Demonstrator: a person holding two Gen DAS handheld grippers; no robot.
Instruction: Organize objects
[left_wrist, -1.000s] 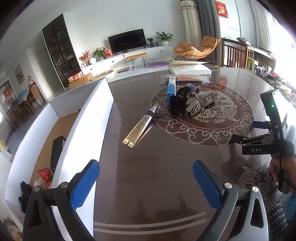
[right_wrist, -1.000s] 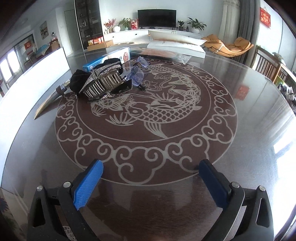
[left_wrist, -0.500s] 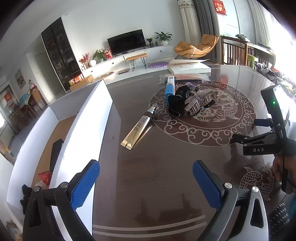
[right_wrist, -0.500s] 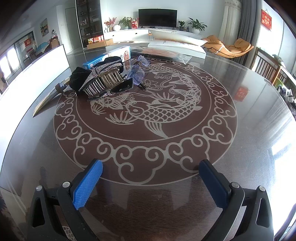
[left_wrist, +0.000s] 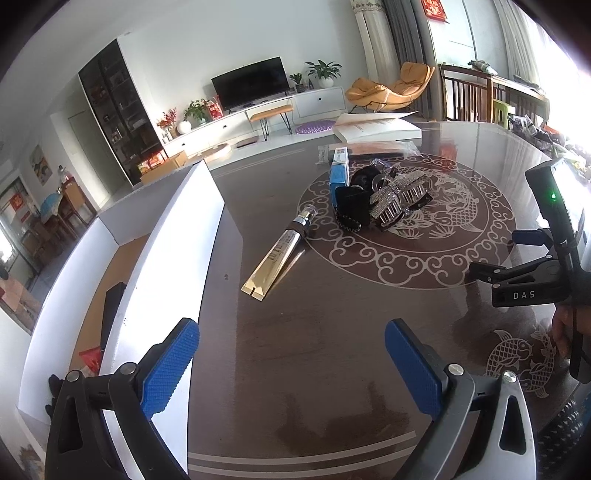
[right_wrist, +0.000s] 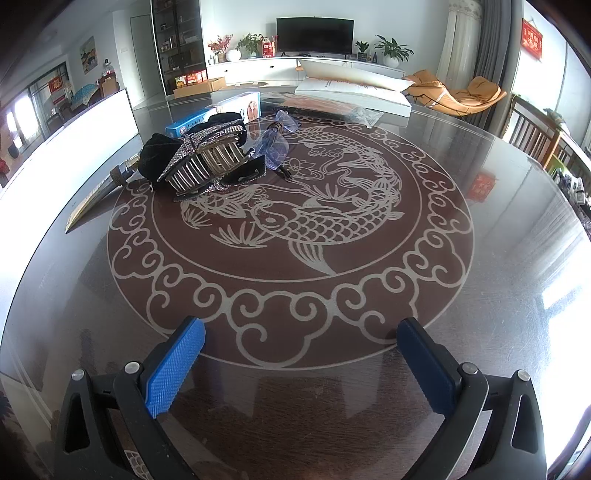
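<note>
Left wrist view has crept forward — both tongs (left (left_wrist: 291, 363), right (right_wrist: 301, 363)) stay spread, empty.

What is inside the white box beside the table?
In the white box: a flat black item, a red packet and something black on its brown floor. The near wall hides the rest.

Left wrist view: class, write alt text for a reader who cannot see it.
The open left gripper hovers empty over a dark patterned table. Ahead lie a gold tube and a pile with a rhinestone hair claw; a white box stands at left.
</note>
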